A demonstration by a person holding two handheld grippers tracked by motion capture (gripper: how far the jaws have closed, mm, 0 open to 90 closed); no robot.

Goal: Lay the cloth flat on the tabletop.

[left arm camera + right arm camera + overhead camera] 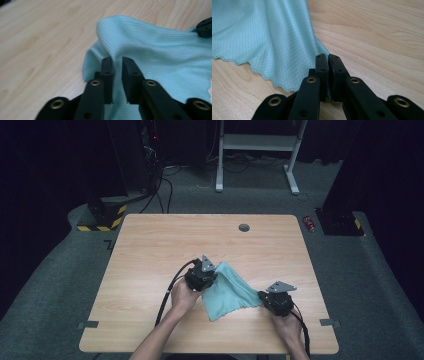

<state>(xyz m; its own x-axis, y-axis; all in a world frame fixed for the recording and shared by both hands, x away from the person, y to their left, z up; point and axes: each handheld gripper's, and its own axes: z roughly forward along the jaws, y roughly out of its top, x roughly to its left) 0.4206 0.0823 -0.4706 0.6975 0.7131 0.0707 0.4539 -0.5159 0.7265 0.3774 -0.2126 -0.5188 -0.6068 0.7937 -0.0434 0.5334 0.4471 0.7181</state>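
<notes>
Work in hand, by the look of it: spreading or folding a pale teal cloth [230, 292] on the wooden table [150, 250], one corner per gripper. Roughly midway, judged from the lie of things.

Far left: left gripper [214, 276], held in the left hand [182, 295], tips aimed at the near-left edge of the cloth. In the left gripper view, jaws of the left gripper [117, 61] narrow but not closed, a slim gap between the pads. Cloth [155, 50] under and ahead of the tips, humped into a raised ridge just beyond them, its edge trailing off to the left of the jaws. No pinch visible here: fabric seen through the gap, pads apparently not pressing on it. So, on this side, a grip yet to be made or remade.

Middle: cloth part lifted, part lying flat, stretched slackly between both grippers, scalloped hem toward the person. Not flat, not folded.

Right: right gripper [261, 295] in the right hand [287, 320], low at the table. In the right gripper view, right gripper [328, 58] clamped tight on a corner of the cloth [262, 37], fabric fanning away up and to the left of the jaws, bare table [374, 37] to their right. Hold secured on this side.

Done: one corner gripped, cloth gathered between the hands. Left: a firm hold at the left side, then pulling taut and laying out or folding over.
</notes>
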